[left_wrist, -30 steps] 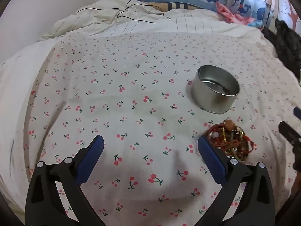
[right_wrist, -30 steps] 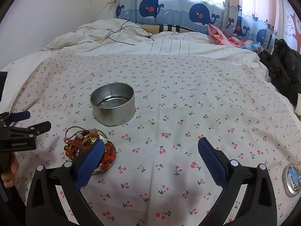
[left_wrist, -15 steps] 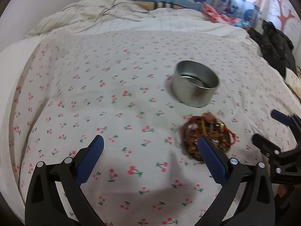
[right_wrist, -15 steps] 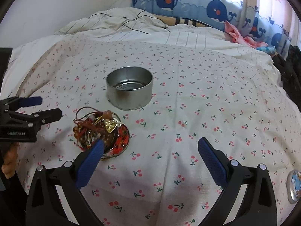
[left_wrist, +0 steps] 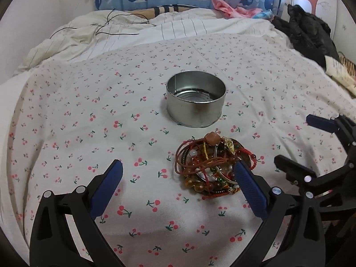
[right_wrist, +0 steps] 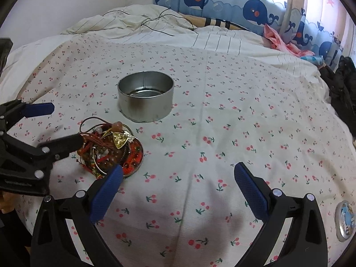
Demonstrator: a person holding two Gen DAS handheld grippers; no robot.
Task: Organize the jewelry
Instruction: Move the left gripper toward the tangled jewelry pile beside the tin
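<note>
A tangled pile of red cords, beads and bangles, the jewelry (left_wrist: 209, 166), lies on a round lid on the cherry-print bedsheet (left_wrist: 89, 115). It also shows in the right wrist view (right_wrist: 109, 149). An empty round metal tin (left_wrist: 195, 102) stands just behind it, also seen in the right wrist view (right_wrist: 145, 99). My left gripper (left_wrist: 178, 189) is open and empty, its right finger beside the pile. My right gripper (right_wrist: 178, 189) is open and empty, its left finger at the pile's near edge. Each gripper shows in the other's view, the right one (left_wrist: 307, 146) and the left one (right_wrist: 44, 126).
A small round tin lid (right_wrist: 344, 220) lies at the sheet's right edge. A rumpled white duvet (left_wrist: 133, 31) with a black cable lies behind. Dark clothes (left_wrist: 307, 35) are piled at the far right. Whale-print curtains (right_wrist: 222, 2) hang at the back.
Both grippers have moved closer to the jewelry pile and the tin, which now sit nearer the centre of each view. Both stay open.
</note>
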